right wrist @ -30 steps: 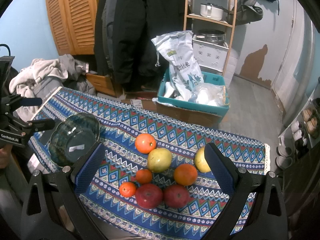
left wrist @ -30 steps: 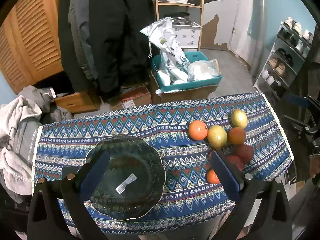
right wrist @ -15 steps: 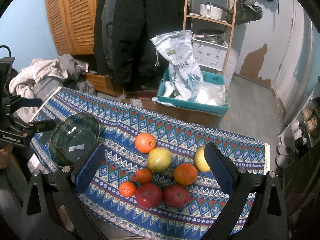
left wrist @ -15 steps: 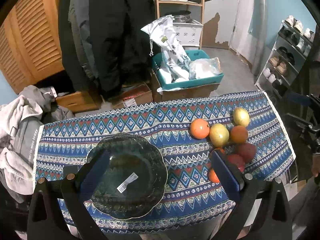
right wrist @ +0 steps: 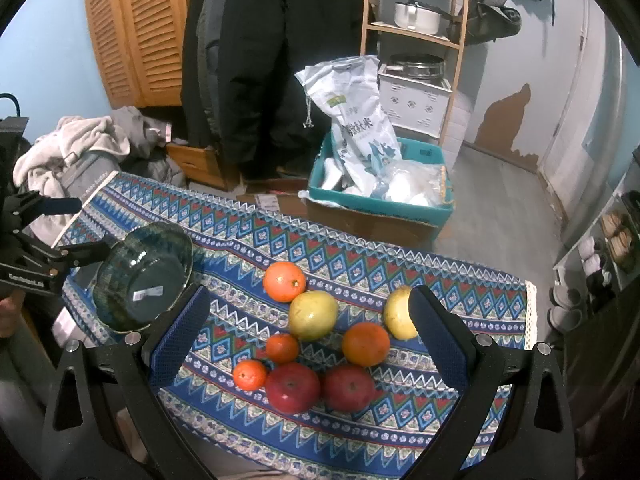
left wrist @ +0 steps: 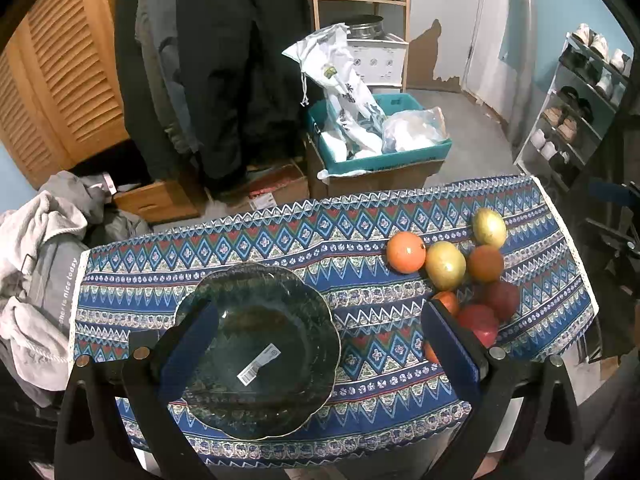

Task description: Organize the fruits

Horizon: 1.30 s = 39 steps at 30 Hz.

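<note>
The left gripper point(left wrist: 320, 344) is wide open above the glass bowl point(left wrist: 260, 348) on the worktop. The right gripper point(right wrist: 310, 332), also wide, hovers over the fruits point(right wrist: 316, 332), holding nothing.

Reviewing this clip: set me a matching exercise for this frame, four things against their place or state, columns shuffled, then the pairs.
Things:
1. glass bowl
2. two red apples
3. rice bag
4. right gripper

Places or states:
A. standing in the teal box on the floor
B. open above the fruit
C. holding no fruit, sticker inside
D. nearest table edge, side by side

Pairs: 1-C, 2-D, 3-A, 4-B
</note>
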Motion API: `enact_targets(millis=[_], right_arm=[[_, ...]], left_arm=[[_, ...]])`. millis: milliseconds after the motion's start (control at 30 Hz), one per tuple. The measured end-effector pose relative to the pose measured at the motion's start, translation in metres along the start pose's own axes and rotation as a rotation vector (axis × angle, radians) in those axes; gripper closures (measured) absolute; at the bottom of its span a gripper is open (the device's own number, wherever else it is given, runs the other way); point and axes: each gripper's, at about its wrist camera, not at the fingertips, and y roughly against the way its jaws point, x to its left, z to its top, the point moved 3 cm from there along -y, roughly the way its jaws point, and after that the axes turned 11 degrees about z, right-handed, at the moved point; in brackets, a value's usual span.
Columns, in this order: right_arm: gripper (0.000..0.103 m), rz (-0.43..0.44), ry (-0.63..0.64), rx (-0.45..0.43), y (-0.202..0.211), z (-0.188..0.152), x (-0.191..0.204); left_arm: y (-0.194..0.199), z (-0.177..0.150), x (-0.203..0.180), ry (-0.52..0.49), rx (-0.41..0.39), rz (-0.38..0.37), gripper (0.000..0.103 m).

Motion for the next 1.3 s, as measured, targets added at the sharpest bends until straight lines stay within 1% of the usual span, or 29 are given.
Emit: enact_targets(millis=[200, 467, 500, 667, 767, 900, 967, 1067, 1200, 1300], right_arm=[[0.005, -0.007, -0.002, -0.002, 0.002, 0.0, -0.004], [0.005, -0.036, -0.001, 0.006, 0.002, 0.002, -0.015], [0.005, -0.041, -0.005, 0.006, 0.002, 0.003, -0.018], [0.005, -0.038, -0.03, 0.029, -0.001, 0.01, -0.034], [0.005, -0.053, -0.036, 0.058, -0.008, 0.012, -0.046], [0.005, -0.059, -0.035, 0.121, -0.023, 0.012, -0.061], [0.005, -0.059, -0.045, 0.152, -0.032, 0.011, -0.071], [0.005, -0.043, -0.072, 0.198, -0.046, 0.011, -0.085], [0.005, -0.034, -0.088, 0.245, -0.061, 0.013, -0.102], [0.005, -0.031, -0.099, 0.275, -0.074, 0.013, -0.114]], left_arm=[[-0.003, -0.001, -0.002, -0.007, 0.01, 0.007, 0.001], [-0.009, 0.002, -0.003, -0.022, -0.003, 0.024, 0.001], [-0.011, 0.003, -0.004, -0.015, -0.015, 0.012, 0.001], [-0.028, 0.012, -0.012, -0.057, 0.004, 0.002, 0.001], [-0.039, 0.019, -0.019, -0.094, 0.023, -0.004, 0.001], [-0.055, 0.029, -0.028, -0.143, 0.077, -0.008, 0.001], [-0.064, 0.034, -0.032, -0.156, 0.11, -0.026, 0.001], [-0.077, 0.043, -0.04, -0.169, 0.136, -0.06, 0.001], [-0.1, 0.05, -0.054, -0.207, 0.162, -0.065, 0.001], [-0.121, 0.053, -0.065, -0.223, 0.193, -0.091, 0.001]])
